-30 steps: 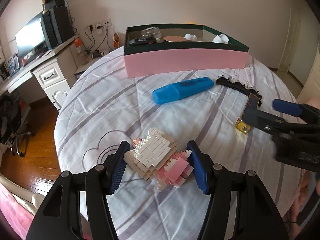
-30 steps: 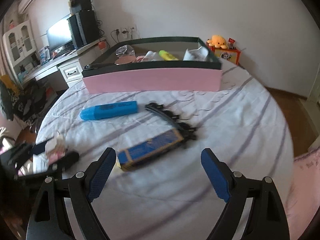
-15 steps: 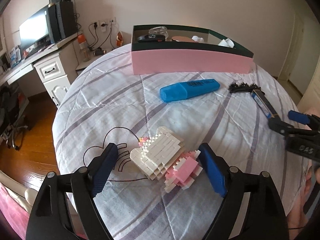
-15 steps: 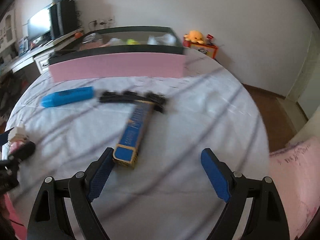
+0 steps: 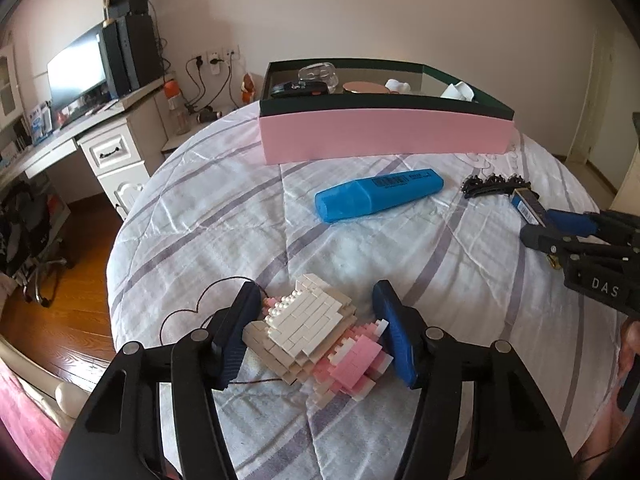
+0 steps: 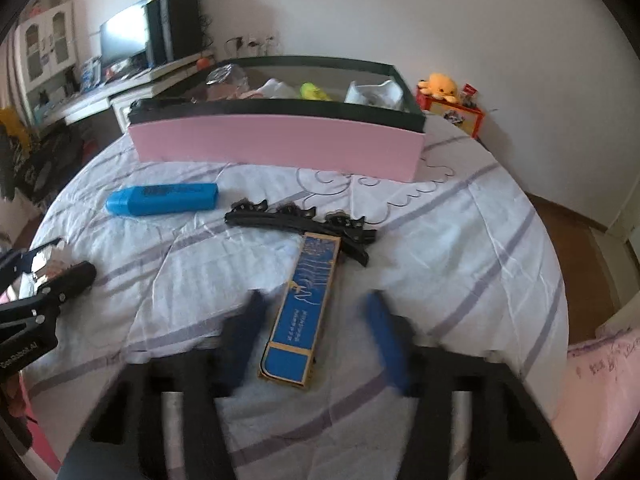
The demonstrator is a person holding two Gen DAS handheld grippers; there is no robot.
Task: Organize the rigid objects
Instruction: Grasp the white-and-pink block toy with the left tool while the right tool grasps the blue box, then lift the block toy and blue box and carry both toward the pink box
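Note:
A white and pink brick figure point(image 5: 316, 340) lies on the round table's quilted cloth. My left gripper point(image 5: 316, 336) straddles it, its pads close against both sides. A flat blue box point(image 6: 306, 308) lies lengthwise between the blurred fingers of my right gripper point(image 6: 316, 320), with gaps on both sides. A blue highlighter point(image 5: 378, 195) point(image 6: 162, 199) and a black hair clip point(image 6: 298, 226) point(image 5: 496, 186) lie further back. The pink storage box point(image 5: 384, 138) point(image 6: 276, 144) with a dark rim stands at the far side and holds several items.
A desk with monitor and speakers point(image 5: 100, 76) stands at the left beyond the table edge. A yellow plush toy on a red box point(image 6: 444, 94) sits at the far right. Wooden floor point(image 5: 52, 312) lies below the left table edge.
My left gripper opened, then narrowed again around the brick figure. My right gripper swung over the blue box and its fingers have come closer together around it.

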